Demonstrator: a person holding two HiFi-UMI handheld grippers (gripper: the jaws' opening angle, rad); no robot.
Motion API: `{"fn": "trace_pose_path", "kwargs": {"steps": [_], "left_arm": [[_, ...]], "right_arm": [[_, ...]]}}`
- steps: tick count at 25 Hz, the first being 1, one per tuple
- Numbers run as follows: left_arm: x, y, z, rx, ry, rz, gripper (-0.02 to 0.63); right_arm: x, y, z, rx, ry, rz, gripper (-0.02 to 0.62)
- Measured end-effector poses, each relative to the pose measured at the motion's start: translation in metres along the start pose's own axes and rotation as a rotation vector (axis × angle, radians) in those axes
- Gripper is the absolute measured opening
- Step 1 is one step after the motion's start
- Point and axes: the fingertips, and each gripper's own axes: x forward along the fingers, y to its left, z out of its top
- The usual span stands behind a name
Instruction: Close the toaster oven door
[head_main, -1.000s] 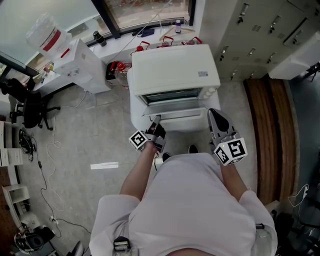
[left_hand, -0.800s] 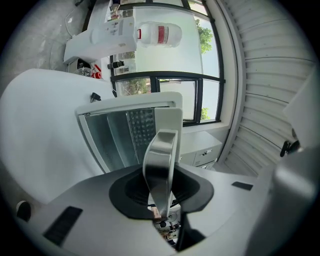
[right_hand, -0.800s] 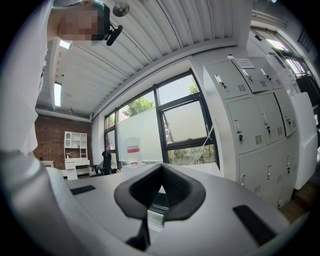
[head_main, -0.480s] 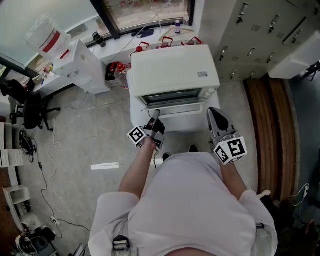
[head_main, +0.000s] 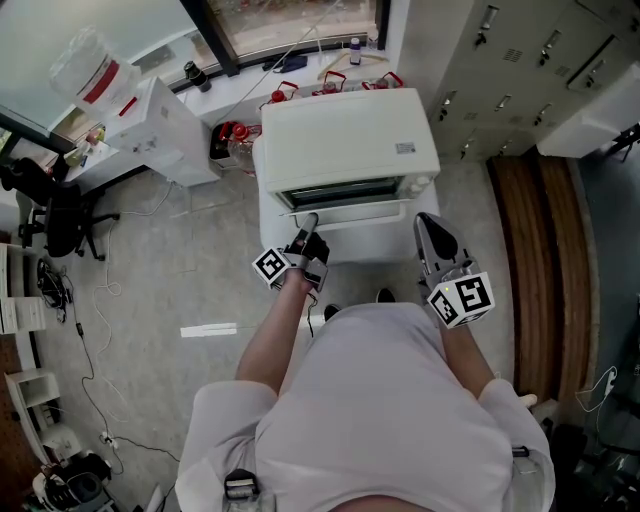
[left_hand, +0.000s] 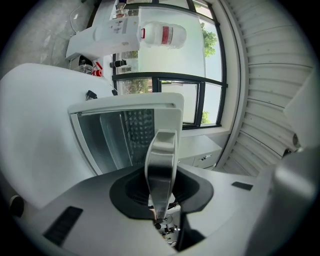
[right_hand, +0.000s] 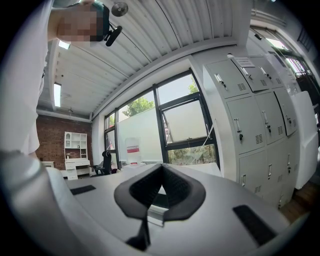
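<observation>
Only left gripper view shows left tool (left_hand: 161, 194) clamping door handle (left_hand: 161, 150).

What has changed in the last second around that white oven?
The left claw, gripping the door handle, moved up toward the toaster oven, swinging the door from partly open to closer to shut, though a gap remains. The right claw stayed put, shut and empty; the oven itself did not move.
</observation>
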Motion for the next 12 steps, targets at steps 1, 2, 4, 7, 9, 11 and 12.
{"fn": "trace_pose_path", "kwargs": {"steps": [1, 2, 4, 7, 9, 11, 12], "left_arm": [[0.001, 0.000, 0.001, -0.002, -0.001, -0.003, 0.095], [0.003, -0.001, 0.001, -0.008, -0.002, -0.006, 0.094], [0.006, -0.003, 0.003, -0.029, -0.005, -0.008, 0.094], [0.010, -0.003, 0.007, -0.054, -0.002, 0.014, 0.094], [0.012, -0.003, 0.010, -0.067, 0.000, 0.028, 0.094], [0.016, -0.004, 0.013, -0.083, 0.001, 0.036, 0.094], [0.017, -0.004, 0.014, -0.093, 0.000, 0.040, 0.094]], "right_arm": [[0.000, -0.001, -0.001, 0.000, 0.000, 0.001, 0.008], [0.000, -0.001, -0.001, -0.001, 0.000, 0.001, 0.008], [0.001, -0.002, -0.001, 0.001, 0.001, -0.001, 0.008], [0.002, -0.003, 0.001, 0.008, 0.004, -0.011, 0.008], [0.003, -0.002, 0.002, 0.008, 0.002, -0.007, 0.008], [0.004, -0.001, 0.002, 0.007, -0.002, -0.001, 0.008], [0.005, -0.001, 0.003, 0.007, -0.003, 0.000, 0.008]]}}
